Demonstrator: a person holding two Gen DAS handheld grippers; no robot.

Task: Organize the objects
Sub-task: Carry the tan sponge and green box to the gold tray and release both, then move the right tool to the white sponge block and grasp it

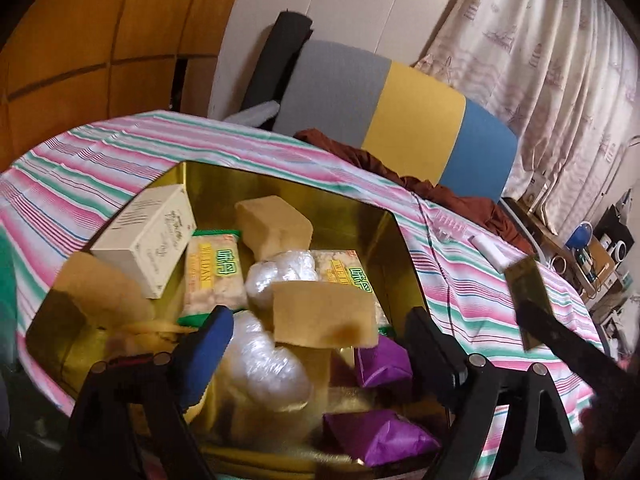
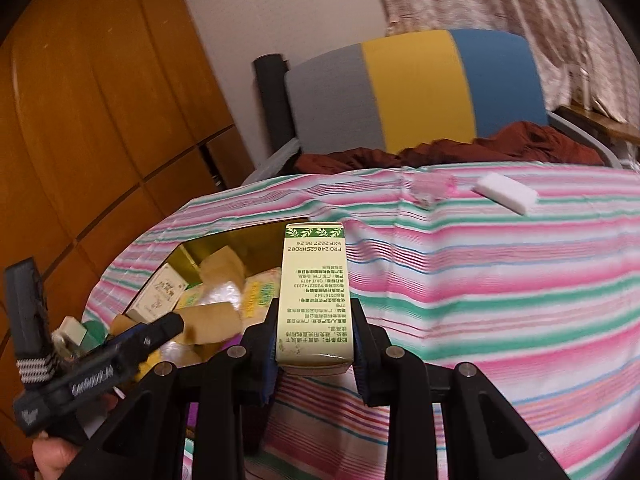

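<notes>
A gold box (image 1: 288, 188) on the striped tablecloth holds a cream carton (image 1: 150, 240), green snack packets (image 1: 214, 276), tan sponges (image 1: 276, 224), clear wrapped bundles (image 1: 264, 368) and purple packets (image 1: 384, 364). My left gripper (image 1: 320, 352) hangs open over the box. One tan sponge (image 1: 324, 316) lies between its fingers, apart from both pads. My right gripper (image 2: 316, 344) is shut on a tall cream-and-green carton (image 2: 316, 292), upright just right of the gold box (image 2: 256, 240). In the left wrist view that carton (image 1: 526, 284) shows at the right.
A white block (image 2: 506, 192) and a clear pinkish plastic piece (image 2: 434, 188) lie on the striped cloth (image 2: 480, 300) at the far right. Behind the table stands a grey, yellow and blue chair (image 1: 400, 112) with a rust-red cloth (image 1: 448, 196). A wooden cabinet (image 2: 100, 120) fills the left.
</notes>
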